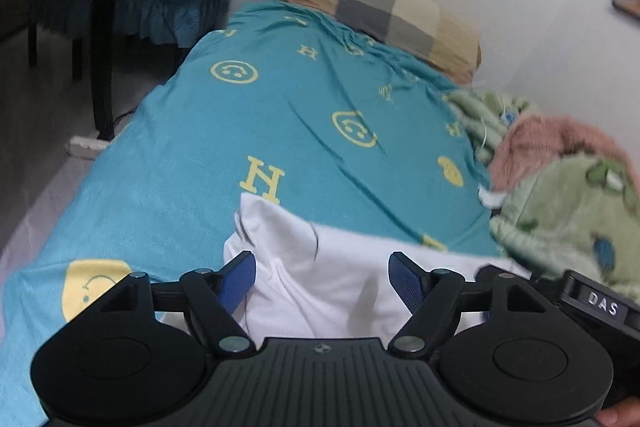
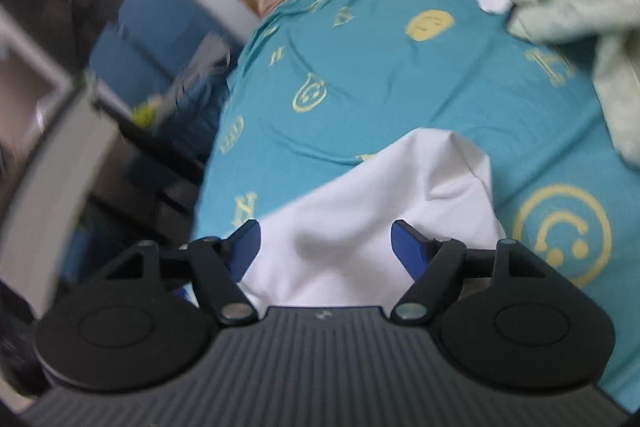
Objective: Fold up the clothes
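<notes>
Bedsheet [image 1: 208,131] lies bare beyond the white garment [image 1: 340,267], toward the pillow [image 1: 384,11]. Left hand-held gripper [image 1: 322,277] and right hand-held gripper [image 2: 326,243] stand spread over it, pinching nothing.

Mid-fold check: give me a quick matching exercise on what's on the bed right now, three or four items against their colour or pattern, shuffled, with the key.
Things:
1. garment lying between the open jaws of the left gripper
2. bed sheet
3. pillow
4. blanket heap

Looks:
A. teal with yellow smileys and letters
B. pale green and pink, fluffy
C. plain white
D. beige and grey checks

Pairs: 1-C, 2-A, 3-D, 4-B
</notes>
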